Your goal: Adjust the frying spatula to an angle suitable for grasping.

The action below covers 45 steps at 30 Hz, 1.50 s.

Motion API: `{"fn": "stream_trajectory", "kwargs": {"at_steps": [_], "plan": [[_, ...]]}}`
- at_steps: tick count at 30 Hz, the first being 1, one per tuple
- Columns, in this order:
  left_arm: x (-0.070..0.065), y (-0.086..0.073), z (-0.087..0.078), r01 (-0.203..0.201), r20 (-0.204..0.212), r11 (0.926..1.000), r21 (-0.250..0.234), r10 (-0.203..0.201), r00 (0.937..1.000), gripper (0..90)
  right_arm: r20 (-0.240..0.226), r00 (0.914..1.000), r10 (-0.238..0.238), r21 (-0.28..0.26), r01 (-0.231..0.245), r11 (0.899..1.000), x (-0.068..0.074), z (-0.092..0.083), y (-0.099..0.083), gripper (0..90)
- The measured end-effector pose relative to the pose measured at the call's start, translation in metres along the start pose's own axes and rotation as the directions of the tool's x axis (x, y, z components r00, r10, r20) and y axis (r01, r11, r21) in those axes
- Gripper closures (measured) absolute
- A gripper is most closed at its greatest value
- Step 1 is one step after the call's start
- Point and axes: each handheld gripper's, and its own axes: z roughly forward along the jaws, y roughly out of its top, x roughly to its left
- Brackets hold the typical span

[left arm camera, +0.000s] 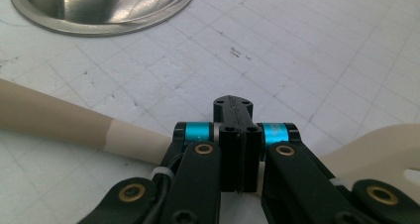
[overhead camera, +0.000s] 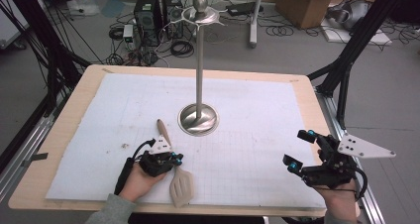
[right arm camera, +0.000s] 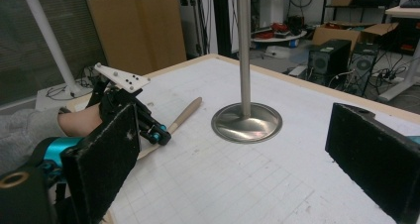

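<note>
Because the left gripper point(overhead camera: 174, 159) has its jaws pinched together on the neck of the beige slotted spatula point(overhead camera: 179, 184), where the handle meets the blade, the hold looks sound for a tool of this kind: judging by its matte, pale surface it is probably light, stiff and not slippery, and unlikely to break if knocked. In the left gripper view the handle point(left arm camera: 59, 120) runs out to the left of the clamped jaws and the blade point(left arm camera: 381, 149) to the right, so the long axis lies crosswise to the gripper, flat on the white gridded mat point(overhead camera: 257, 135). Seen from above, the handle tip point(overhead camera: 161, 126) points away from the person, toward the round base of the steel stand point(overhead camera: 198, 119), which sits just beyond the gripper, while the slotted blade points back toward the table's near edge. Gripping this near the blade should keep the tool from swinging much when lifted. The right gripper point(overhead camera: 299, 149) hangs well off to the side with jaws spread wide, holding nothing.
</note>
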Motion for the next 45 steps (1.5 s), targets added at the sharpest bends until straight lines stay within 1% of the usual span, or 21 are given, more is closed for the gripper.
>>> {"fn": "stream_trajectory", "kwargs": {"at_steps": [6,9,11,12,14,17,18,19,24,31,35,40,42,44,45], "plan": [[0.000,-0.003,-0.005,-0.009,0.008,1.0000,0.002,0.009,0.9999,89.8,0.001,1.0000,0.001,-0.007,-0.001,1.000,-0.001,-0.001,0.000,6.0],[0.000,-0.006,-0.008,-0.011,0.010,0.9999,0.003,0.011,0.9999,89.7,0.002,1.0000,0.007,-0.004,-0.007,1.000,0.000,-0.001,0.000,6.0],[0.000,-0.008,-0.010,-0.014,0.013,0.9999,0.001,0.014,0.9998,89.8,0.000,1.0000,-0.001,-0.001,0.001,1.000,-0.001,0.000,0.000,6.0],[0.000,-0.009,-0.012,-0.013,0.016,0.9999,0.000,0.013,0.9998,89.8,0.000,1.0000,0.003,0.000,-0.003,1.000,0.000,0.000,-0.001,6.0],[0.000,-0.010,-0.014,-0.015,0.014,0.9999,0.000,0.015,0.9998,89.8,0.000,1.0000,-0.005,0.001,0.005,1.000,0.000,0.001,-0.001,6.0],[-0.002,-0.013,-0.017,-0.023,0.007,0.9997,0.000,0.023,0.9997,89.8,0.000,1.0000,0.006,0.006,-0.006,1.000,0.000,0.002,-0.001,6.0],[-0.002,-0.014,-0.018,-0.027,0.002,0.9996,0.003,0.027,0.9996,89.8,-0.001,1.0000,0.001,0.006,-0.001,1.000,0.000,0.002,-0.001,6.0],[-0.002,-0.015,-0.020,-0.030,0.007,0.9995,0.006,0.030,0.9995,89.8,-0.001,1.0000,0.001,0.006,-0.001,1.000,0.000,0.002,-0.001,6.0],[-0.002,-0.020,-0.028,-0.019,0.011,0.9998,0.008,0.018,0.9998,89.7,-0.002,1.0000,0.000,0.006,0.000,1.000,0.000,0.001,0.000,6.0],[0.000,-0.029,-0.041,-0.017,0.025,0.9996,0.021,0.016,0.9996,89.7,0.000,1.0000,-0.001,0.002,0.001,1.000,0.000,0.000,0.000,6.0],[0.000,-0.033,-0.047,-0.023,0.022,0.9995,0.022,0.023,0.9995,89.8,-0.001,1.0000,-0.003,0.000,0.003,1.000,0.000,0.000,0.000,6.0],[-0.001,-0.038,-0.054,-0.031,0.017,0.9992,0.025,0.031,0.9994,89.7,-0.002,1.0000,0.005,0.000,-0.005,1.000,0.001,0.000,0.000,6.0],[-0.001,-0.040,-0.057,-0.048,0.021,0.9985,0.026,0.048,0.9986,89.7,-0.004,1.0000,0.001,0.001,-0.001,1.000,0.001,0.000,0.000,6.0],[0.001,-0.042,-0.060,-0.044,0.028,0.9986,0.028,0.043,0.9987,89.7,-0.002,1.0000,0.005,-0.001,-0.005,1.000,0.000,0.001,0.000,6.0],[0.001,-0.043,-0.061,-0.045,0.027,0.9986,0.027,0.044,0.9987,89.7,-0.001,1.0000,-0.002,0.002,0.002,1.000,0.000,0.001,-0.001,6.0]]}}
